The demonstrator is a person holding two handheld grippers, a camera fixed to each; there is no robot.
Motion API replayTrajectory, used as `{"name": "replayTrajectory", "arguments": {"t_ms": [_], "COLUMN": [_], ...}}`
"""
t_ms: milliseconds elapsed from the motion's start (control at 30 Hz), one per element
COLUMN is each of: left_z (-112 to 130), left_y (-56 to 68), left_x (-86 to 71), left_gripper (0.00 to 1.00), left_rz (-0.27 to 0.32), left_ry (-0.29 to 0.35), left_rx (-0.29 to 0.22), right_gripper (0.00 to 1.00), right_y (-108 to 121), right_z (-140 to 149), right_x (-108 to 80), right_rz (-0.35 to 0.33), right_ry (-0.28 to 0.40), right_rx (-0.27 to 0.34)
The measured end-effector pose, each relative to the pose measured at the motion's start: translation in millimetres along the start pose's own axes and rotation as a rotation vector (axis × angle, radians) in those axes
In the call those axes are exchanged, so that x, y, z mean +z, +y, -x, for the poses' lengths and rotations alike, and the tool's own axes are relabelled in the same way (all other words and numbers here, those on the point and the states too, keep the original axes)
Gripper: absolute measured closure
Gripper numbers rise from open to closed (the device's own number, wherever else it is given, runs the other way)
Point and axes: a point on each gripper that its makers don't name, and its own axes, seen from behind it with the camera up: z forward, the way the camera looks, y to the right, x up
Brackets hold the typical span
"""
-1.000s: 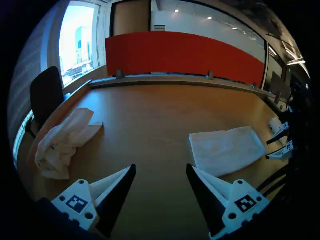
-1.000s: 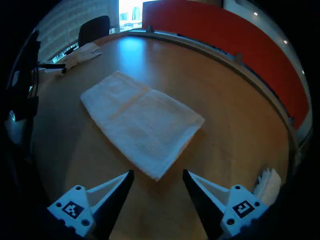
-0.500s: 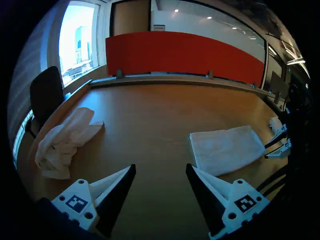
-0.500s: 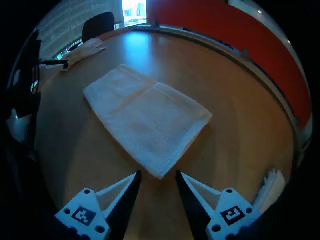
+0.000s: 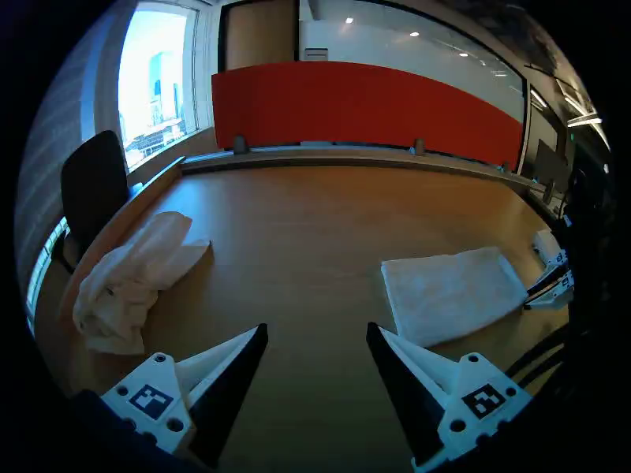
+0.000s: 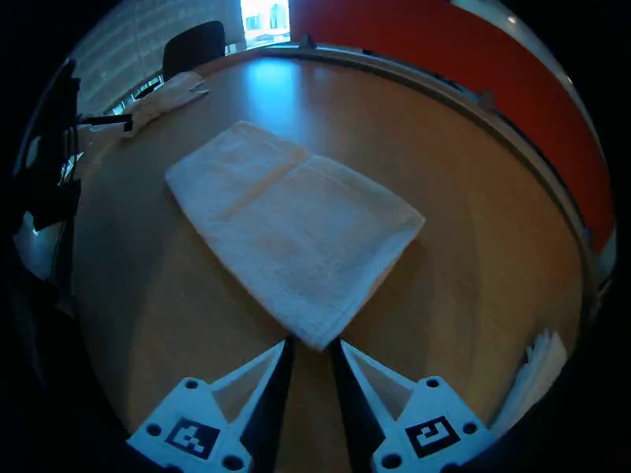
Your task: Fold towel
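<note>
A white folded towel (image 6: 296, 232) lies flat on the wooden table (image 6: 489, 236), with one corner pointing at me. My right gripper (image 6: 311, 343) is low at that corner. Its fingers stand either side of the corner tip with a narrow gap, and the cloth does not look squeezed. The same towel (image 5: 451, 290) lies right of centre in the left gripper view, with the right gripper (image 5: 530, 298) at its far right edge. My left gripper (image 5: 315, 331) hovers open over bare table, well short of the towel, with nothing between its fingers.
A crumpled white towel (image 5: 130, 276) lies near the table's left edge, by a dark chair (image 5: 91, 193). A red partition (image 5: 363, 106) runs along the far side. A small white stack (image 6: 536, 370) sits beside the right gripper.
The right gripper's fingers have narrowed from wide open to a slim gap and moved up to the towel's near corner. The left gripper has barely moved.
</note>
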Motion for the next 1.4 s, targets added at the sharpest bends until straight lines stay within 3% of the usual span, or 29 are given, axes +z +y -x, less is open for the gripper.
{"name": "replayTrajectory", "arguments": {"t_ms": [500,1000,1400], "left_z": [2,1,-2], "left_y": [-0.9,-2.9,-8.6], "left_x": [-0.2,-1.6,-4.7], "left_gripper": [0.07,0.07,0.07], "left_rz": [0.002,0.003,-0.007], "left_ry": [-0.007,-0.006,0.002], "left_rx": [-0.001,-0.007,-0.013], "right_gripper": [0.95,0.95,0.95], "right_y": [1,3,-2], "right_z": [-5,-24,-75], "right_x": [-1.5,-10.6,-33.1], "right_rz": [0.005,0.037,0.060], "right_ry": [0.022,0.077,0.189], "right_rx": [-0.022,-0.041,-0.095]}}
